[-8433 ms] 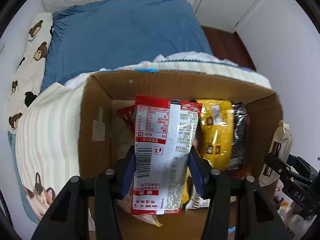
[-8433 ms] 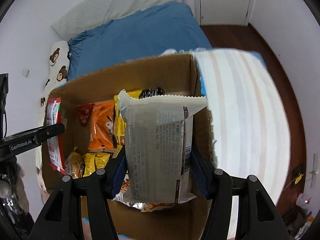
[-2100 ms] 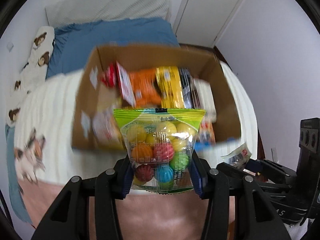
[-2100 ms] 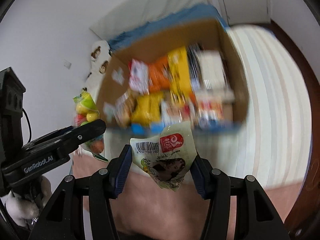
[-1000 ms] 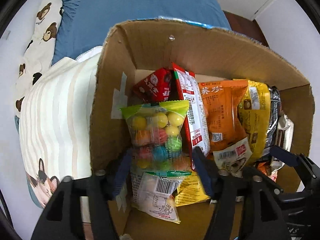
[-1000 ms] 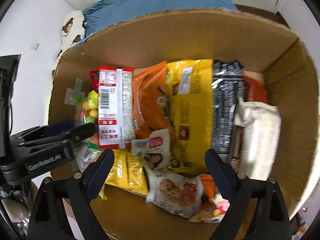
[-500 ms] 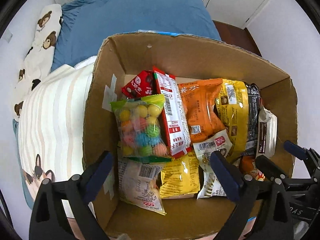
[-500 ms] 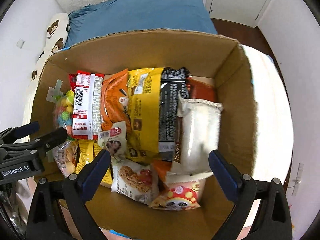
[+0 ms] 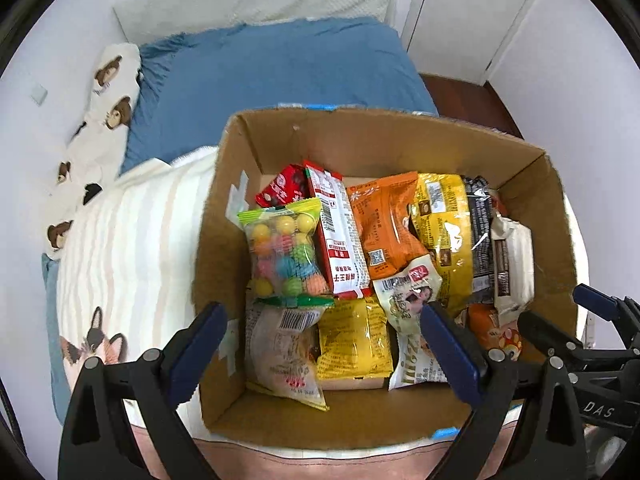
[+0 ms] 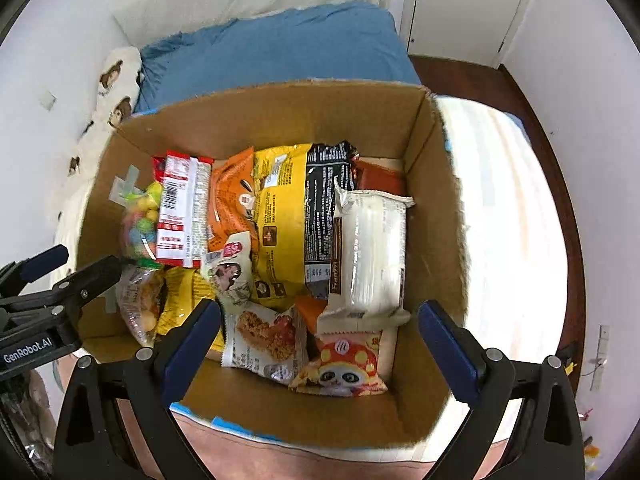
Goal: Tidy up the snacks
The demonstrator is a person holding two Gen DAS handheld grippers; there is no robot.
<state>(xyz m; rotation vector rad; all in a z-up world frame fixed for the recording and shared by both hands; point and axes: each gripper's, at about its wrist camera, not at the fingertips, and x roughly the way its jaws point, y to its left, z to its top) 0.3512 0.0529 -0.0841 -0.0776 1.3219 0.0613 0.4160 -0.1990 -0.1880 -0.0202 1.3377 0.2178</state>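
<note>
Both wrist views steeply downward, close, sharing cardboard box (image 9: pixel 384 140) (image 10: pixel 280 116).

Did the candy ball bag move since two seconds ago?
Yes. The candy ball bag went from the left gripper outside into the cardboard box, by its left wall.

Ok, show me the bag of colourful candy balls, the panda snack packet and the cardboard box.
bag of candy balls (image 9: pixel 285 255), left wrist view, clear middle.
panda snack packet (image 10: pixel 345 365), right wrist view, printed front.
cardboard box (image 10: pixel 280 120), right wrist view, far inner wall.

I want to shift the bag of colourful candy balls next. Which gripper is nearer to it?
Left. The left gripper hangs open just above and in front of the candy bag. The right gripper hangs open over the box's other half, several packets away.
</note>
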